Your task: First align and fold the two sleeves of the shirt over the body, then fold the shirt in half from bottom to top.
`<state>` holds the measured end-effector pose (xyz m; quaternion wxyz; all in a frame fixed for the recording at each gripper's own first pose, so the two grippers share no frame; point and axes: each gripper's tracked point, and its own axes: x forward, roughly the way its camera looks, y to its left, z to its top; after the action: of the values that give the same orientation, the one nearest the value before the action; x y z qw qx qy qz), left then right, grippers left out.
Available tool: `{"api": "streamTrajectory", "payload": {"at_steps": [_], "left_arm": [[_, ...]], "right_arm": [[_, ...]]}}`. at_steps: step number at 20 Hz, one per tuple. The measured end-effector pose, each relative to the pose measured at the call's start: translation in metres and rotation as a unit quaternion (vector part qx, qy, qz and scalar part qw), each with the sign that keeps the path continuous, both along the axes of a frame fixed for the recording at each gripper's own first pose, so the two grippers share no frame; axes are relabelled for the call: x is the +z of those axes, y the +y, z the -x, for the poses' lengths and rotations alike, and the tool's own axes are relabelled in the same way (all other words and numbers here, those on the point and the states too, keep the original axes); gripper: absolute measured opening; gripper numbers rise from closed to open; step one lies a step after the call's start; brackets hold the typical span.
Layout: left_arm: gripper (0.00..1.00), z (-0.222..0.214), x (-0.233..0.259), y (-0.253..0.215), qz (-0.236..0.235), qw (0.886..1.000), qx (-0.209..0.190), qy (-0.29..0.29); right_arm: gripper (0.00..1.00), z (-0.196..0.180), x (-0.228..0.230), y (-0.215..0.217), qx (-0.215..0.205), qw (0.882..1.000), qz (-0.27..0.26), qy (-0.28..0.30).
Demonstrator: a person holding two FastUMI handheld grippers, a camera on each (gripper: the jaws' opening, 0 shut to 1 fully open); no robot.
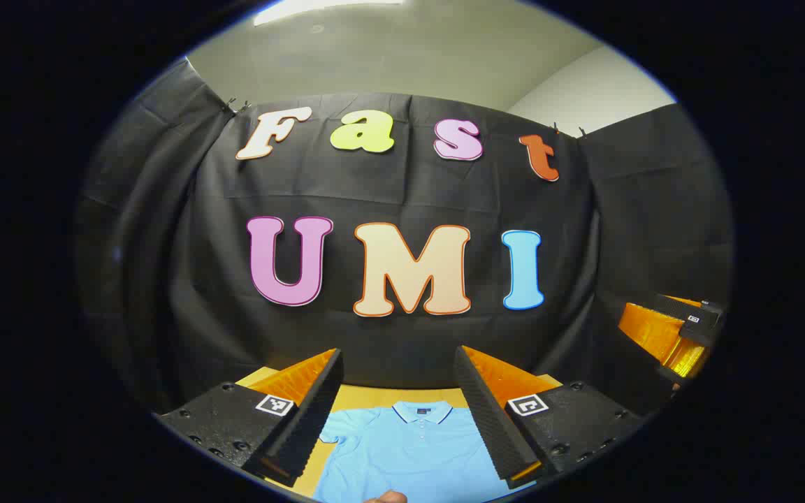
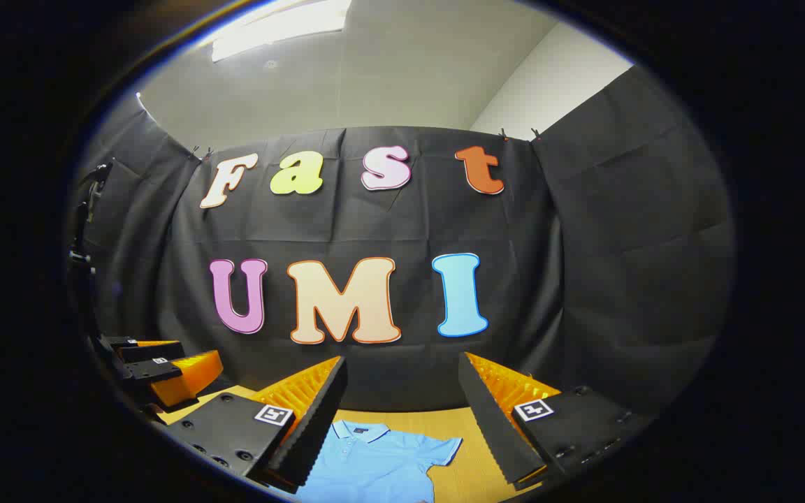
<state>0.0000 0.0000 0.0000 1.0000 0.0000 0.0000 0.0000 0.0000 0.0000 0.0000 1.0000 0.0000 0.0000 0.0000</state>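
In the left gripper view, the left gripper hangs above the table with its jaws spread wide and nothing between them; through the gap, at the bottom centre of the frame, lies the light blue polo shirt, collar toward the black wall, spread flat on the wooden surface. The right gripper shows at the right edge. In the right gripper view, the right gripper likewise stands wide apart and empty, the shirt at the bottom centre with one short sleeve laid out to the right. The left gripper sits at the lower left.
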Motion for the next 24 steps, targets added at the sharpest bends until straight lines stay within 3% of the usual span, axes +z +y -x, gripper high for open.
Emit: {"api": "streamTrajectory", "payload": {"at_steps": [17,24], "left_arm": [[0.95,0.005,0.004,0.008,0.000,1.000,0.011,-0.005],[0.95,0.008,0.006,0.018,0.016,0.999,0.029,-0.013]], "right_arm": [[0.99,0.002,-0.007,0.006,0.005,0.999,0.030,0.009],[0.99,-0.035,-0.037,-0.002,0.008,0.999,0.037,0.035]]}}
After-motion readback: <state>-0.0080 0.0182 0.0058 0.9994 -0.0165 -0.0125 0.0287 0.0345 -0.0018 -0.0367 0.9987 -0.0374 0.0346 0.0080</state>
